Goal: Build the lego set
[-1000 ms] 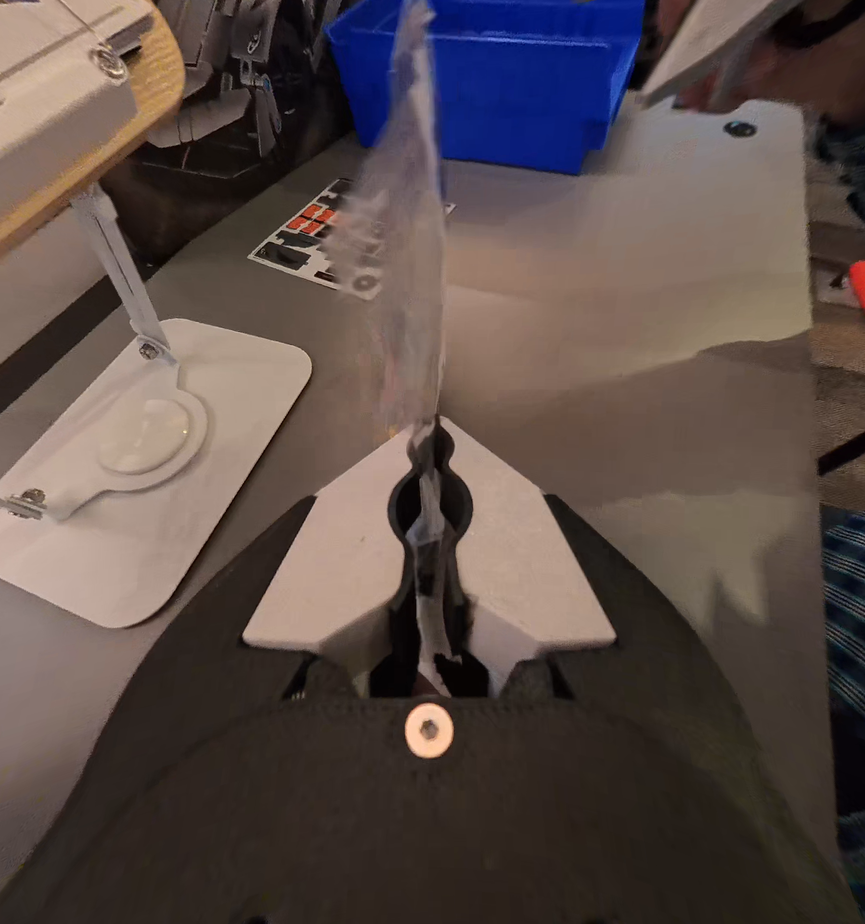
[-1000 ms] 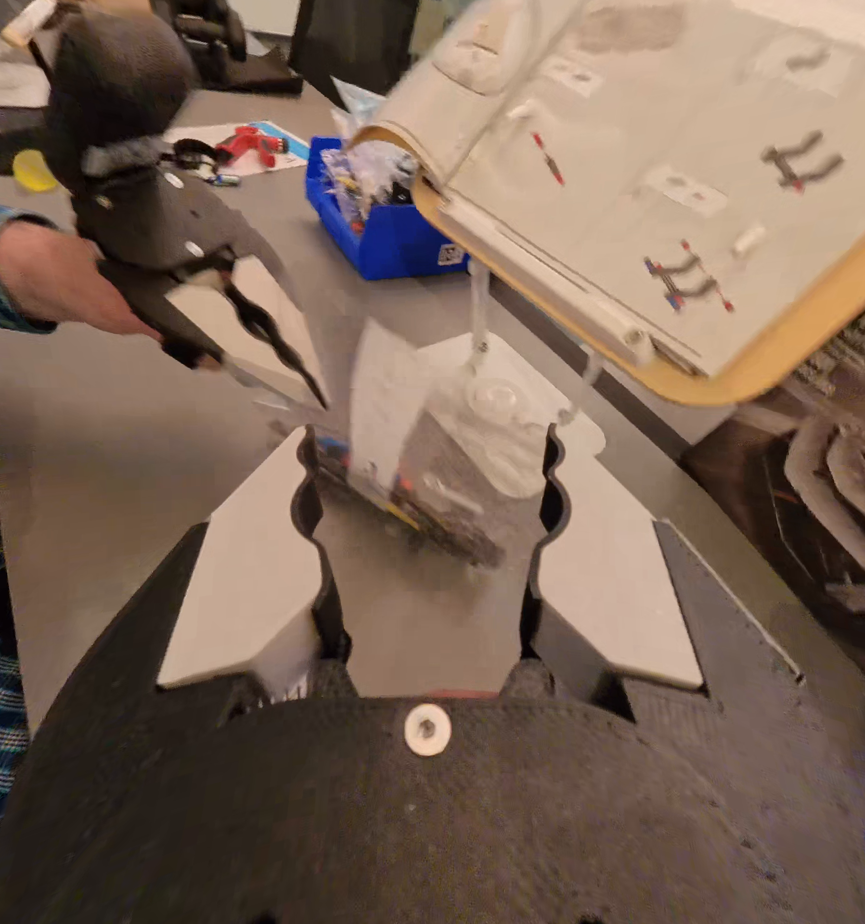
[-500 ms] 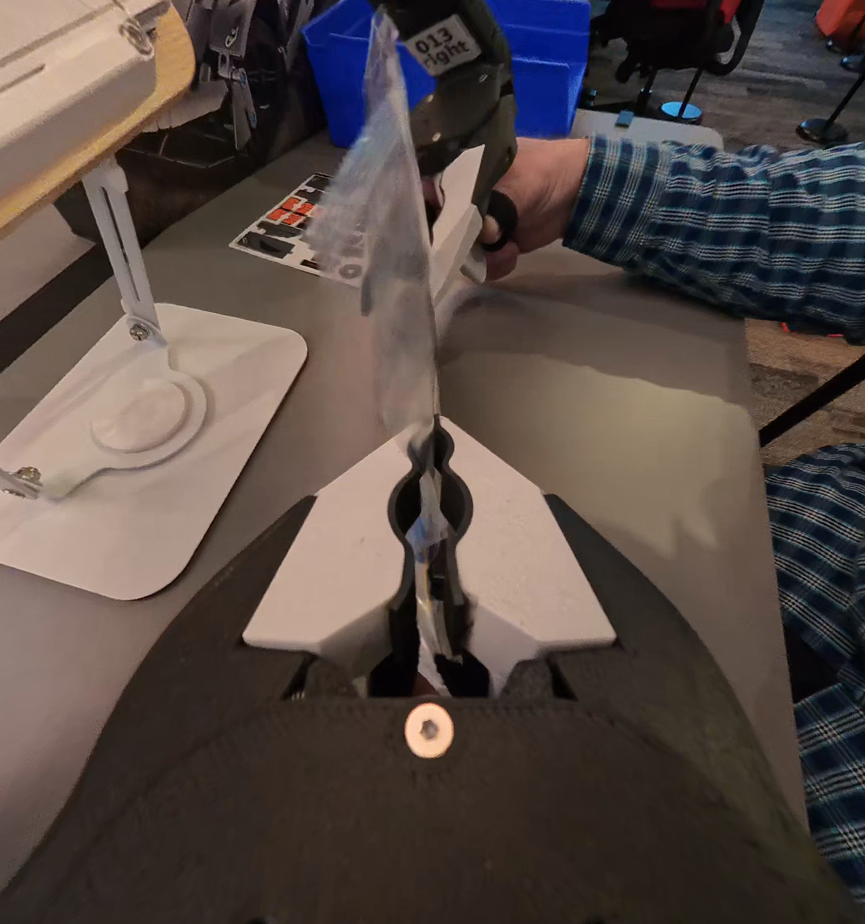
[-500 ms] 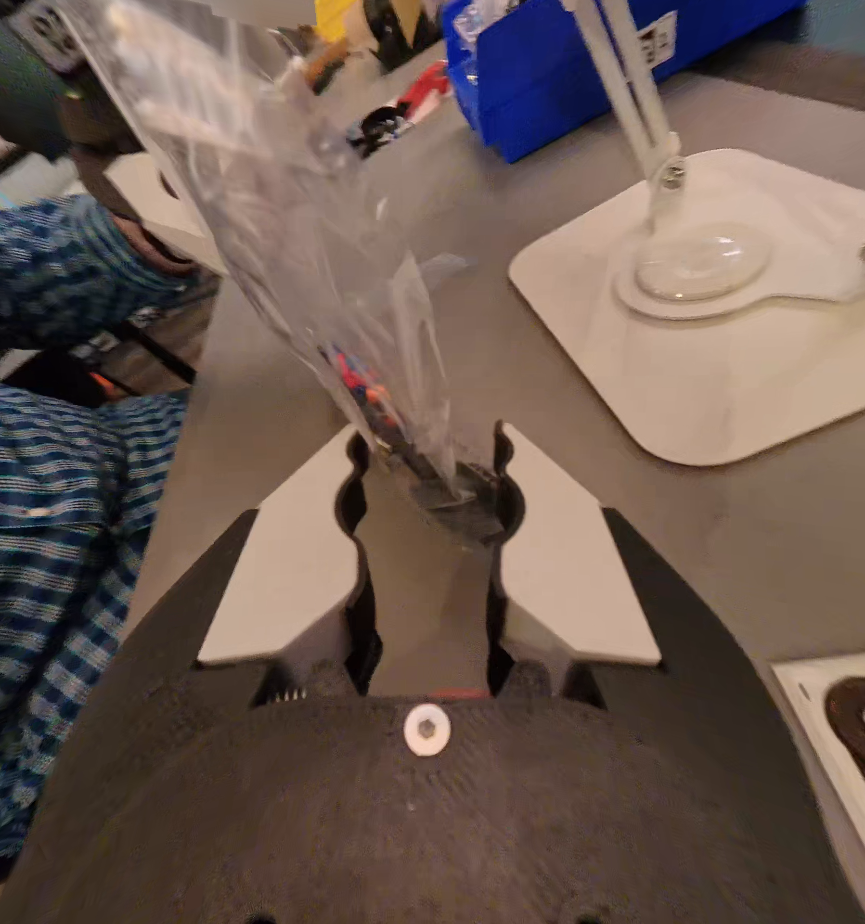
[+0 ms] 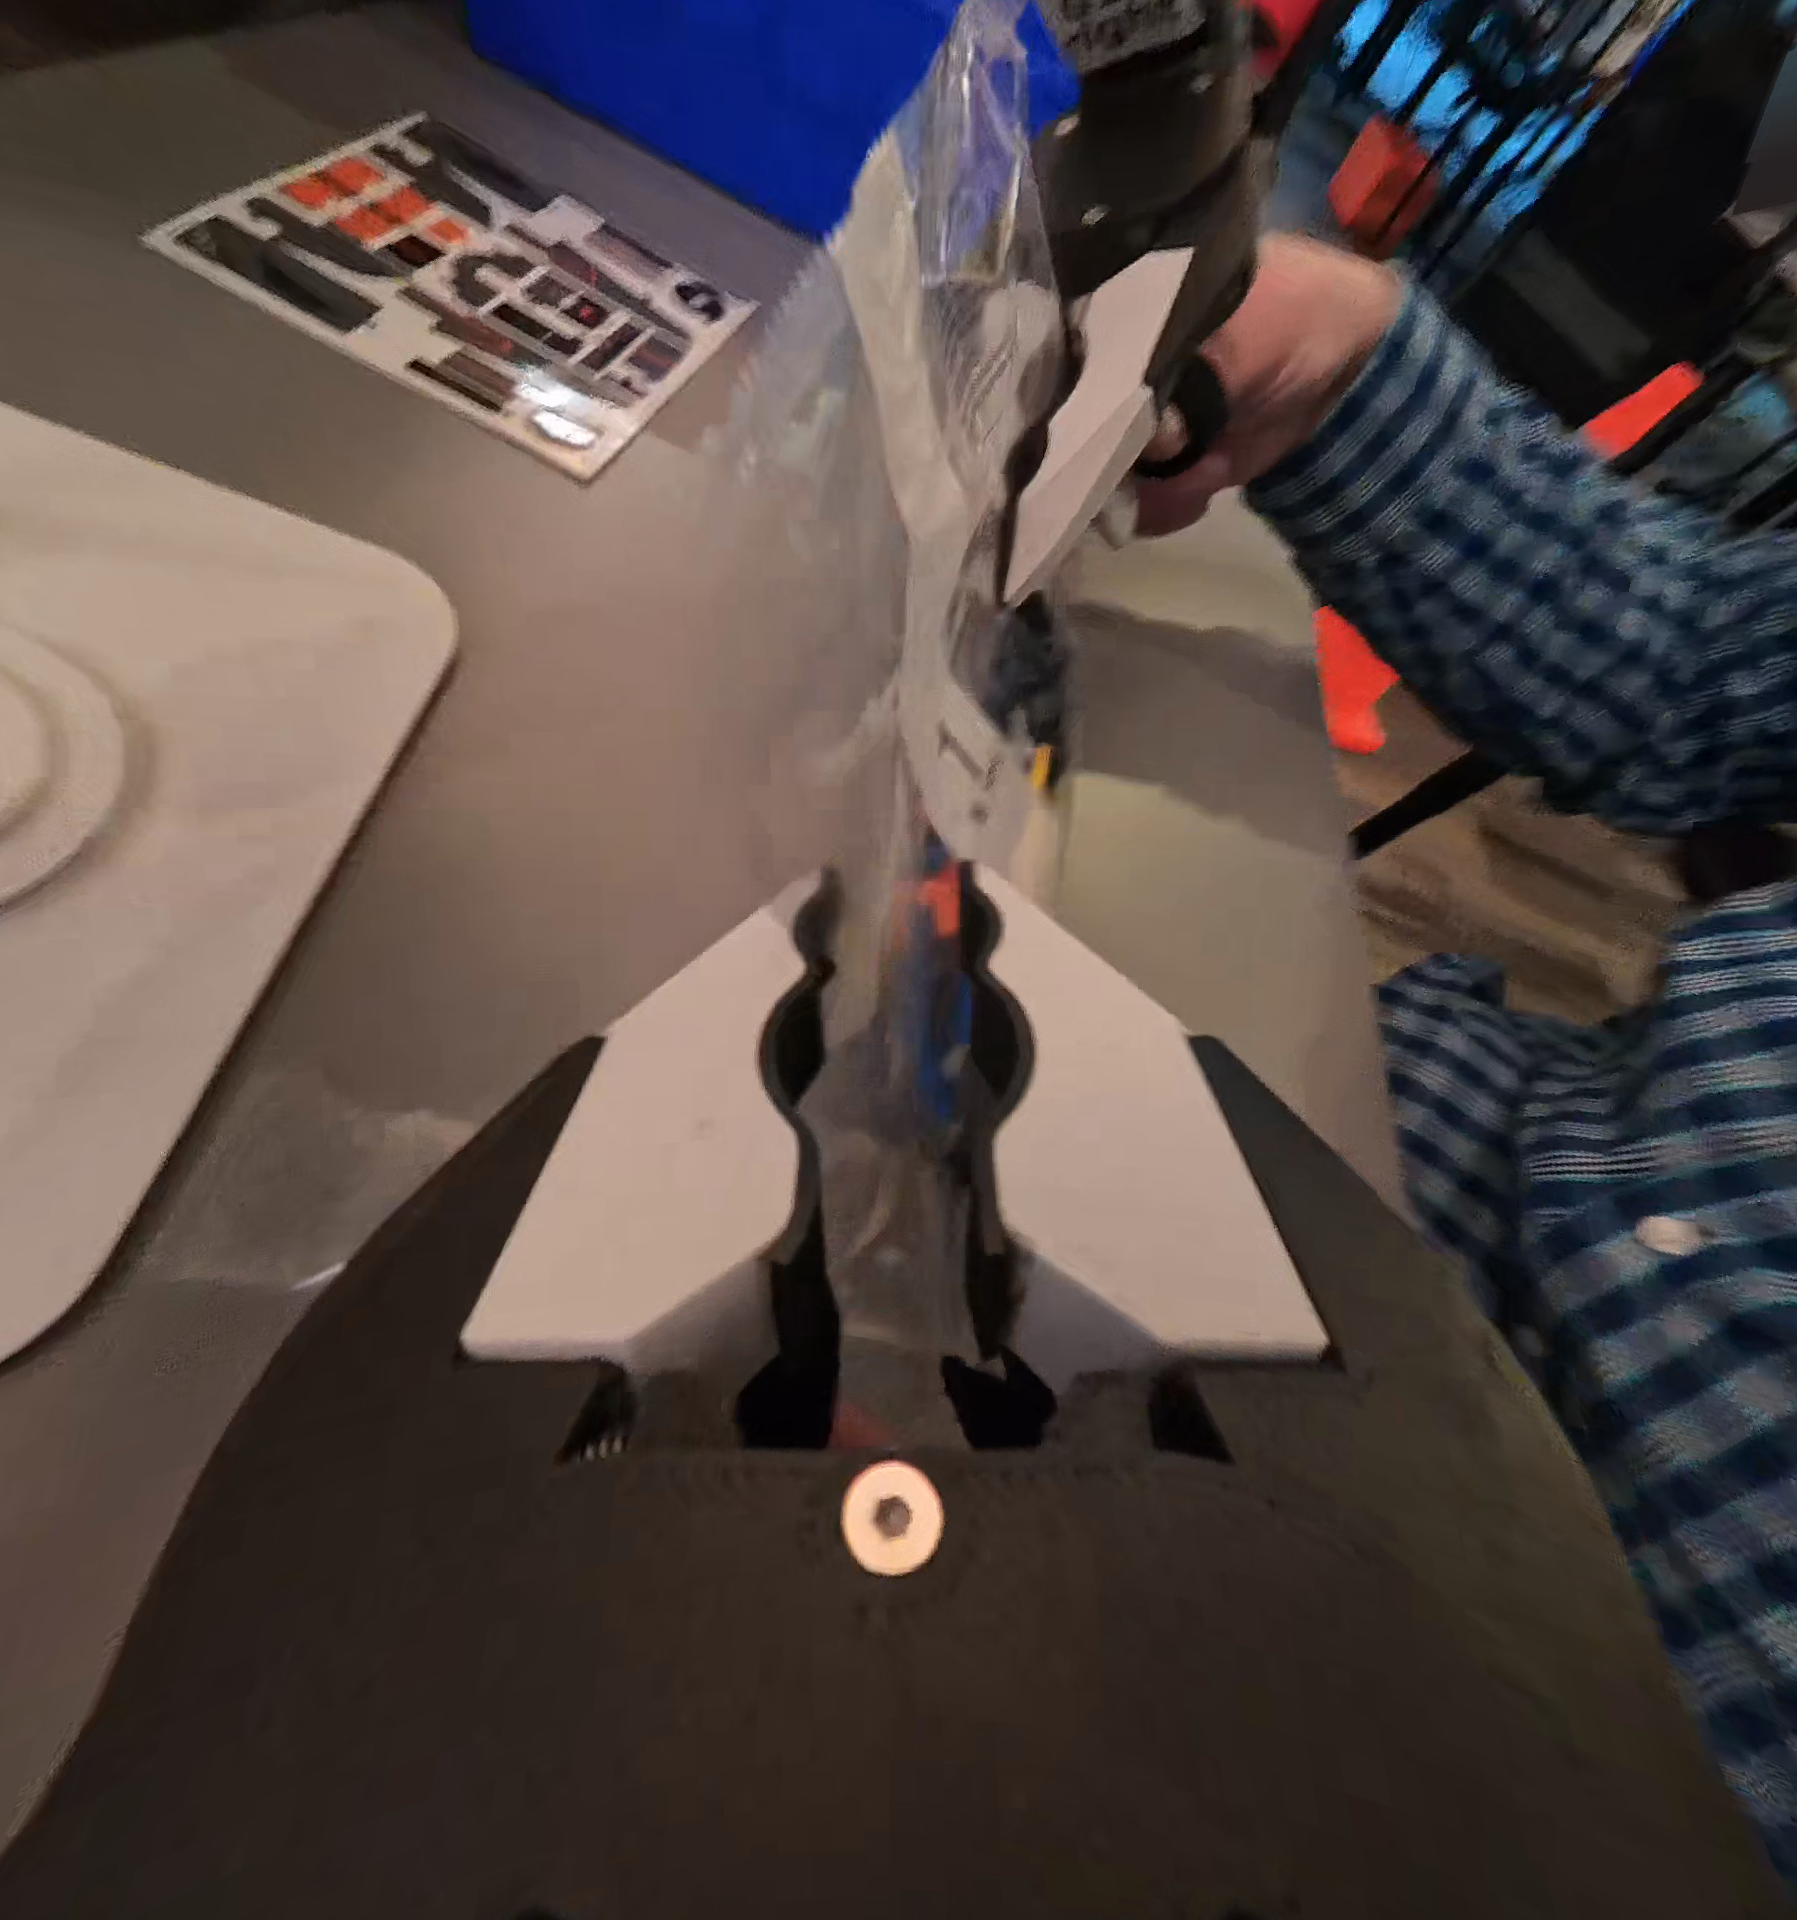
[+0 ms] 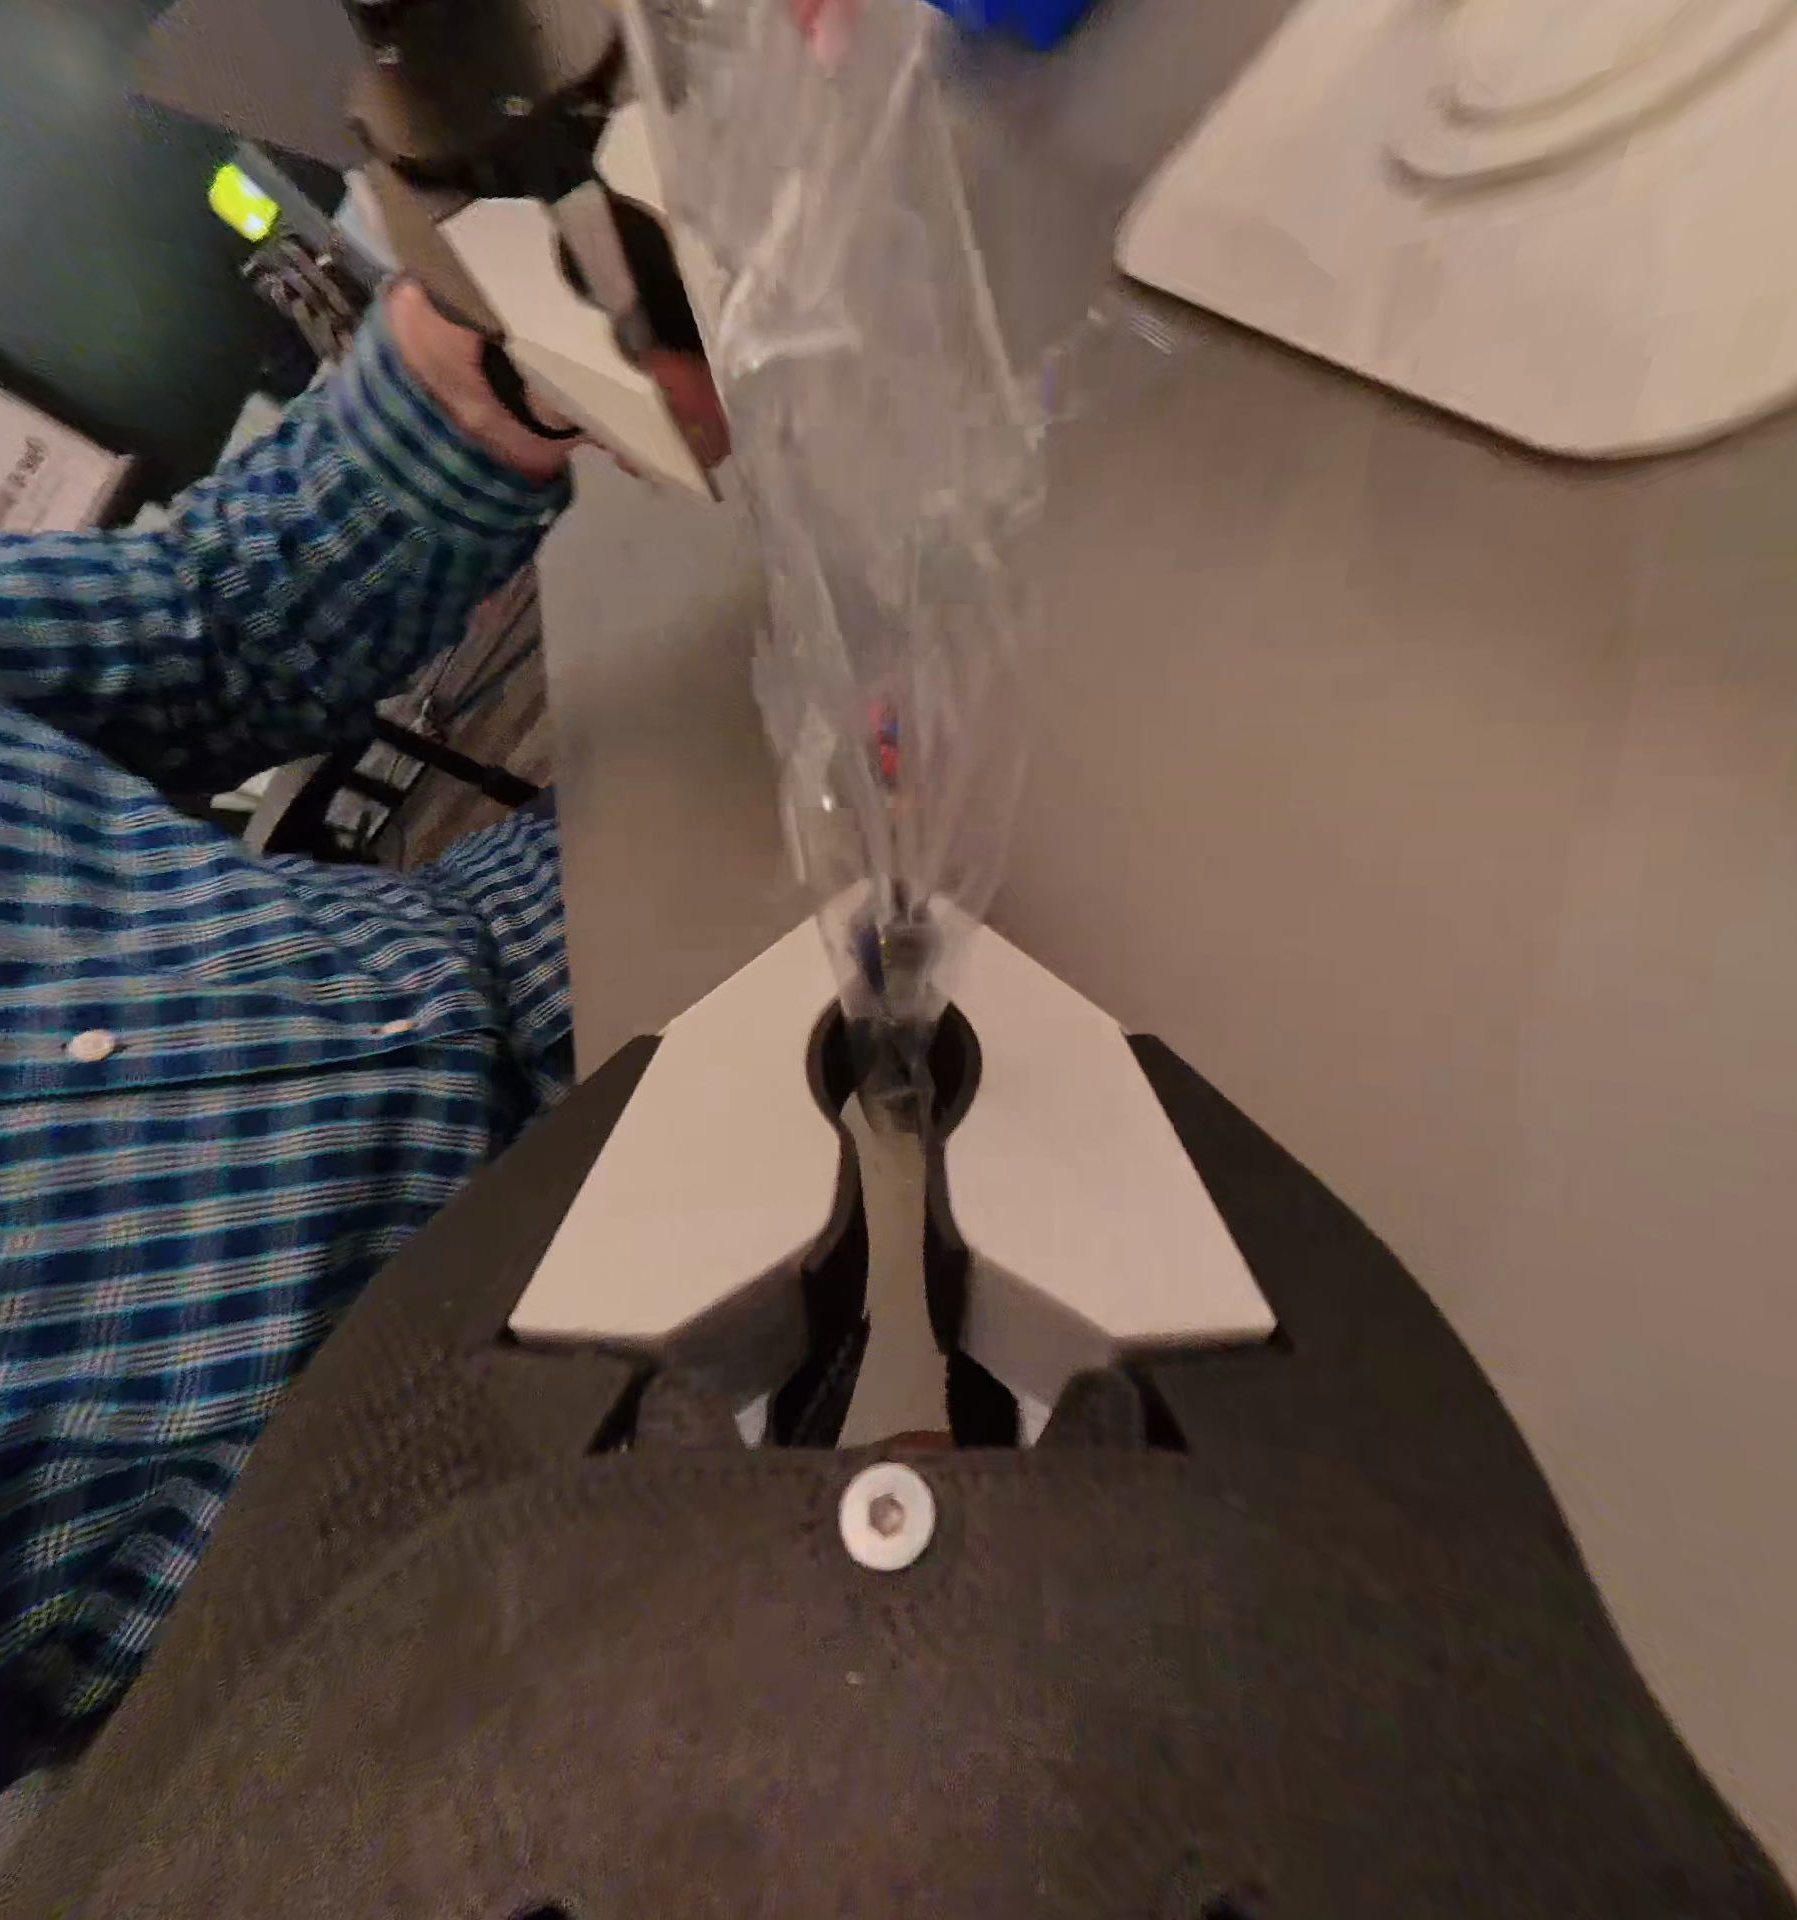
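A clear plastic bag (image 5: pixel 935 416) of small lego pieces hangs stretched between my two grippers above the grey table (image 5: pixel 561 582). My left gripper (image 5: pixel 899 904) is closed on one end, its jaws held slightly apart by blue and orange pieces inside the bag. My right gripper (image 6: pixel 894 935) is shut on the other end of the bag (image 6: pixel 873 468). Each gripper shows in the other's view: the right gripper (image 5: pixel 1008 592) in the left wrist view, the left gripper (image 6: pixel 712 473) in the right wrist view.
A sticker sheet (image 5: pixel 458 281) lies on the table before a blue bin (image 5: pixel 728 94). A white stand base (image 5: pixel 146 831) sits to the left and also shows in the right wrist view (image 6: pixel 1548 239). A person's plaid sleeve (image 5: pixel 1548 623) is close on the right. Spacing between my two grippers at the tips: around 12 cm.
My right gripper has closed onto the bag's lower end. My left gripper's jaws stand a little wider around the bag. Both grippers have swung, and the bag is now stretched between them.
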